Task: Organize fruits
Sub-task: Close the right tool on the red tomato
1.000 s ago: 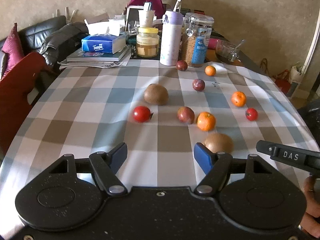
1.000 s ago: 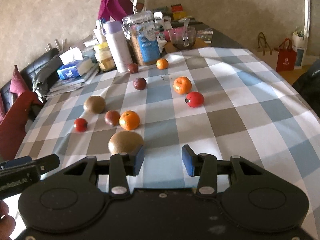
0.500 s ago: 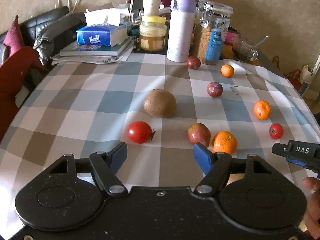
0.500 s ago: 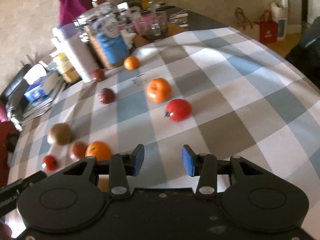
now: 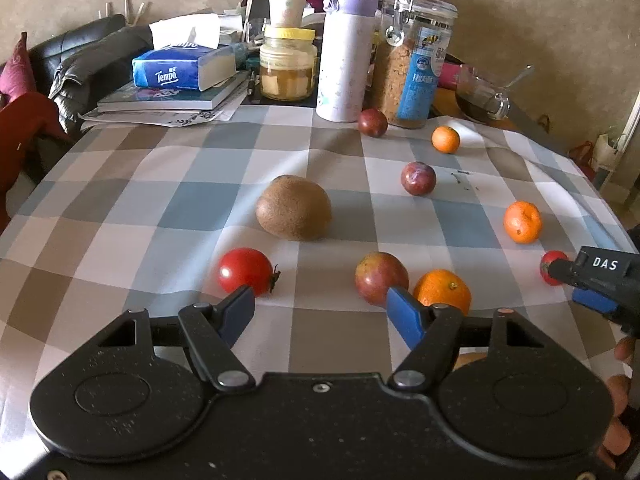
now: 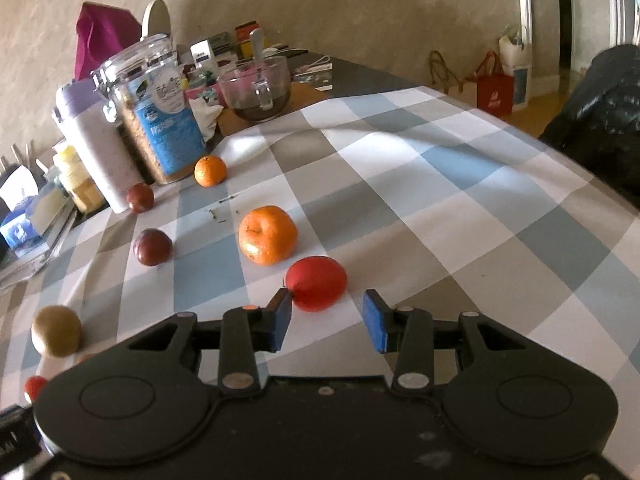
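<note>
Fruits lie scattered, none grouped, across a checked tablecloth (image 5: 120,184). From the left in the left wrist view: a red tomato (image 5: 245,271) just ahead of the left gripper (image 5: 320,312); a brown kiwi (image 5: 294,207) beyond it; a reddish plum (image 5: 381,278) touching or nearly touching an orange mandarin (image 5: 442,292); and further back two dark plums and two more mandarins.

The left gripper has moved forward over the last second, so the tomato and the plum now sit just off its fingertips. Its jaws are spread wide with nothing between them.

At the far right a second tomato (image 6: 317,283) lies just in front of the right gripper (image 6: 327,320), with a mandarin (image 6: 268,234) close behind it. A second ago this gripper faced a kiwi near the table's front edge; it has since swung right and closed in on this tomato. Its jaws are open and empty, the tomato not yet between the pads.

No fruit has been moved yet. The right gripper's approach looks like the start of a first pick, probably of that tomato.
</note>
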A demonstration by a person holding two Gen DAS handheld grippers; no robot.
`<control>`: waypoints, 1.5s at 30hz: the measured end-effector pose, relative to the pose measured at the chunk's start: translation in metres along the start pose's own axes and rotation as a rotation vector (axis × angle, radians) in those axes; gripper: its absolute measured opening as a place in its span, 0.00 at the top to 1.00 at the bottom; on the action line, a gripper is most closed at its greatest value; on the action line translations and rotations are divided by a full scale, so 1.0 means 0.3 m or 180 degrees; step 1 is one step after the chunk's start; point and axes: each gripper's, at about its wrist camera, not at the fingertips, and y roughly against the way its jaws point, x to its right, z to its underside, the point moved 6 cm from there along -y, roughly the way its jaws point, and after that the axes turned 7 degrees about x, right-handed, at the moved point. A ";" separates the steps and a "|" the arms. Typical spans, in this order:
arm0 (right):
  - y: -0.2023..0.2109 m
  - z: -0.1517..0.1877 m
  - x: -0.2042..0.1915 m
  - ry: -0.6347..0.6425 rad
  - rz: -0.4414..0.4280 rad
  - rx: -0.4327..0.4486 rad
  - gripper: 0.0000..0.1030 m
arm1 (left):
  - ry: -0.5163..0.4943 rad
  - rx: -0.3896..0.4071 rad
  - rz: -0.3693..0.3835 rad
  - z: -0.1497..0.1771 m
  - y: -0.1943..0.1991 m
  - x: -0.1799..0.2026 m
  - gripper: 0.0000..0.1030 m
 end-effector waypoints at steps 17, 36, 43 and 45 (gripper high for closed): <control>-0.043 0.014 -0.028 0.0126 0.0071 -0.0059 0.58 | -0.0112 0.0080 -0.0094 0.019 -0.003 0.021 0.28; -0.071 0.024 -0.097 0.0687 0.0364 -0.0146 0.54 | 0.0073 -0.0005 -0.0120 0.028 -0.022 -0.016 0.28; -0.071 0.015 -0.091 0.0455 0.0559 -0.0159 0.62 | -0.0004 0.0118 -0.0157 0.020 -0.006 -0.006 0.28; -0.057 0.019 -0.078 0.0311 0.0474 -0.0118 0.62 | 0.0006 0.0125 -0.0170 0.017 -0.006 -0.012 0.28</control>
